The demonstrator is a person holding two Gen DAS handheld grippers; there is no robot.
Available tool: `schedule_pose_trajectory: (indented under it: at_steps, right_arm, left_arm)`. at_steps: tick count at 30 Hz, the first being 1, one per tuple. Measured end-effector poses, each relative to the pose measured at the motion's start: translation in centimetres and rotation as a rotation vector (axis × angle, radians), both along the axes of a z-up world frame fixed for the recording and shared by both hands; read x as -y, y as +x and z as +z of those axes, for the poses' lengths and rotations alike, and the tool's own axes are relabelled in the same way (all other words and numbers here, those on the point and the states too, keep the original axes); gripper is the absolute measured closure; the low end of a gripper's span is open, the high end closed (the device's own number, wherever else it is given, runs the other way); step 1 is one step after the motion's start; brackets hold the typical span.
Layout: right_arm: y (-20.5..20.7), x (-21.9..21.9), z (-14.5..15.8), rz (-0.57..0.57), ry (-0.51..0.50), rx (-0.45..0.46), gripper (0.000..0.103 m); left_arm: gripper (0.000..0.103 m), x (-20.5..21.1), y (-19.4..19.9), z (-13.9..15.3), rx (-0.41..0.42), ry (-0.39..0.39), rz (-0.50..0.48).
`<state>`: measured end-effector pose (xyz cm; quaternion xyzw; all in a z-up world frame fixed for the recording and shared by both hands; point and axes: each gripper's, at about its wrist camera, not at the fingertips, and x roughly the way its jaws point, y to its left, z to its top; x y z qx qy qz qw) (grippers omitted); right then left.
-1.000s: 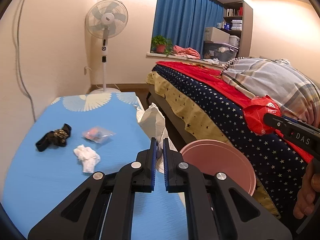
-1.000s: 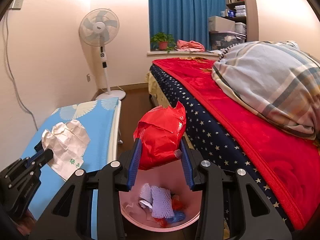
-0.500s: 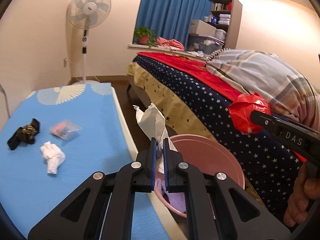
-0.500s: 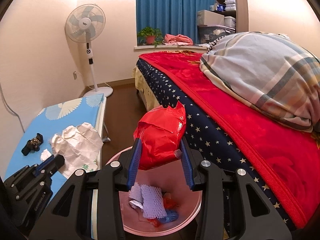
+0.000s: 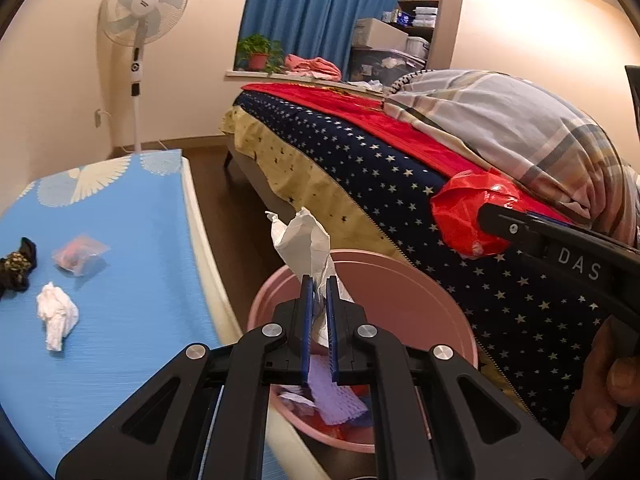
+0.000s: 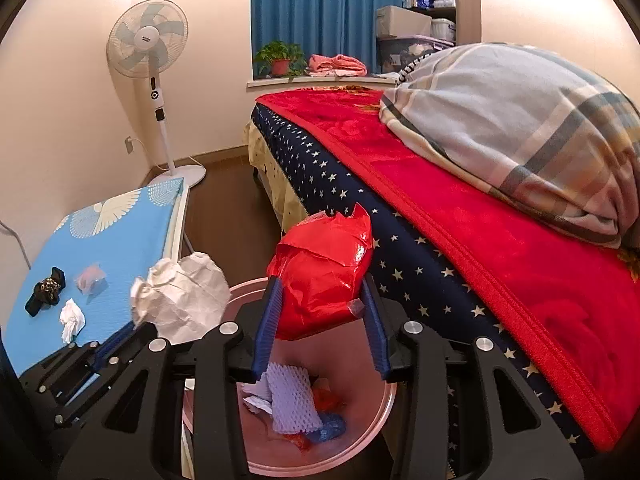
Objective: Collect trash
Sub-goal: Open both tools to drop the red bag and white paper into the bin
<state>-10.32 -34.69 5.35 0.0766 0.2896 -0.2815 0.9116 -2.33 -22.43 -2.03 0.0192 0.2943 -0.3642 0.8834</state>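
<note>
Two light, crushable scraps hang above the pink bin (image 6: pixel 376 420): the left tool (image 5: pixel 319 320) pinches crumpled white paper (image 5: pixel 300 240) at its tail, the right tool (image 6: pixel 320 320) clasps a slippery red plastic bag (image 6: pixel 320 276) (both weightless, surely).

White letters "DAS" readable on black arm of right gripper (image 5: pixel 486 210), just behind red bag (image 5: pixel 466 216). Fan (image 5: pixel 143 4) hub label illegible.
</note>
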Motion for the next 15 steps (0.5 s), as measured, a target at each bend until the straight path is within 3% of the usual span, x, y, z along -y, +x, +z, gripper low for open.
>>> schedule_pose_trajectory:
  at_steps: [1,2,3,15]
  right_arm:
    - [0.0,0.1,-0.1,-0.003,0.003,-0.005,0.058]
    - [0.1,0.1,-0.1,-0.007,0.003,-0.012,0.048]
    - [0.1,0.1,-0.1,-0.011,0.002,-0.013,0.046]
    - [0.0,-1.8,0.5,0.046,-0.004,0.047,0.045]
  left_arm:
    - [0.093,0.1,0.0,0.0,0.001,0.001,-0.002]
    - [0.081,0.2,0.1,-0.2,-0.003,0.009,-0.007]
    - [0.067,0.2,0.1,-0.2,-0.005,0.011,-0.006]
    - [0.066,-2.9,0.1,0.7,0.017,0.002,0.063]
